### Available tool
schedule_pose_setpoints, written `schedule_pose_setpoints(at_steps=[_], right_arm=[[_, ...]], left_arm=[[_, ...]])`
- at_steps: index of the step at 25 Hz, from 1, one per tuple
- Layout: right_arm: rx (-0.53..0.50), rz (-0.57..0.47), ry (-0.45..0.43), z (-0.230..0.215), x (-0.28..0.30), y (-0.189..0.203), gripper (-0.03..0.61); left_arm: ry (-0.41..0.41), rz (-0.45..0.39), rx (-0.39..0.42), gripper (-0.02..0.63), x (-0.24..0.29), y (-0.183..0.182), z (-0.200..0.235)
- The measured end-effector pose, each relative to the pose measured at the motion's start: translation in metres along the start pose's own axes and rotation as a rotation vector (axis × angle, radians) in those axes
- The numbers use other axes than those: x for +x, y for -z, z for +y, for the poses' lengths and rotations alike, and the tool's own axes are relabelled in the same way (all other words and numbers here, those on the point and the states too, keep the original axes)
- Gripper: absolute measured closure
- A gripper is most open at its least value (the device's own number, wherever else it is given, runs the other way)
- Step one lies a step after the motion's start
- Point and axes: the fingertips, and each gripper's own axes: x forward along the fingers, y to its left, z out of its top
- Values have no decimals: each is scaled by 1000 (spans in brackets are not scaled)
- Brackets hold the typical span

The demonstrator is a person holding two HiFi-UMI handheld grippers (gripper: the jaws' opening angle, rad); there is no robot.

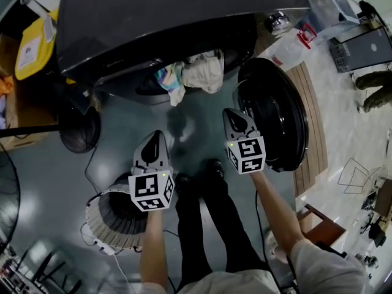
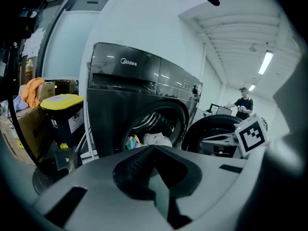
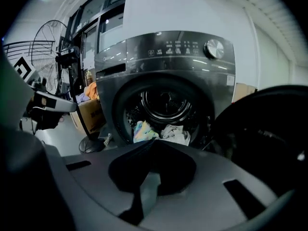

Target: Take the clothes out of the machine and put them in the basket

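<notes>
The dark front-loading washing machine (image 1: 153, 17) stands with its round door (image 1: 275, 112) swung open to the right. A multicoloured cloth (image 1: 170, 79) and a cream cloth (image 1: 205, 72) hang out of the drum opening. They also show in the left gripper view, cream cloth (image 2: 156, 139), and in the right gripper view, multicoloured cloth (image 3: 143, 130). My left gripper (image 1: 156, 136) and right gripper (image 1: 231, 114) are both shut and empty, short of the opening and pointing at it. The white ribbed basket (image 1: 113, 222) sits on the floor under my left hand.
A yellow-lidded bin (image 1: 35, 41) and a cardboard box (image 2: 29, 129) stand left of the machine. A fan base (image 1: 79, 127) with a cable lies on the floor there. A wooden board (image 1: 313, 133) lies right of the door. A person (image 2: 244, 104) stands far behind.
</notes>
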Motion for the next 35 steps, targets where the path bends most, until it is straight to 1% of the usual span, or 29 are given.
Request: schedule_pose_setpoints(at_steps=[3, 5, 8, 11, 12, 13, 14, 16, 18, 19, 21, 23, 26, 29, 31, 35], right_arm=[[25, 24, 18, -5, 26, 37, 557], [37, 31, 34, -10, 43, 55, 557], [50, 27, 51, -16, 69, 71, 555], [35, 16, 34, -18, 98, 82, 551], [31, 10, 25, -19, 108, 85, 534], [28, 5, 13, -19, 118, 87, 450], [29, 2, 3, -20, 128, 89, 388], [33, -7, -8, -23, 149, 91, 347], [23, -21, -9, -28, 170, 90, 325], [13, -26, -4, -31, 180, 90, 299], [-10, -34, 24, -42, 202, 89, 237], [-26, -42, 66, -58, 223, 87, 194], [-22, -52, 131, -85, 248, 83, 161], [14, -18, 169, -104, 268, 90, 150], [27, 0, 173, -107, 278, 99, 147], [23, 19, 182, -100, 287, 113, 153]], left_arm=[[11, 14, 4, 597, 17, 27, 3], [16, 14, 2, 597, 28, 39, 5], [26, 12, -3, 597, 47, 53, 9], [30, 7, -9, 597, 68, 66, 17], [29, 3, -8, 597, 74, 70, 19], [28, 0, -7, 597, 78, 72, 21], [26, -3, -5, 597, 82, 75, 23], [24, -6, -2, 597, 88, 81, 26], [26, -4, 0, 597, 93, 89, 29], [28, -3, 3, 597, 95, 94, 31], [30, 1, 5, 597, 101, 103, 35], [27, 2, 7, 597, 108, 110, 41], [27, 3, 7, 597, 119, 119, 46], [25, -8, 7, 597, 129, 125, 51], [20, -11, 9, 597, 134, 128, 54], [17, -25, 14, 597, 139, 129, 58]])
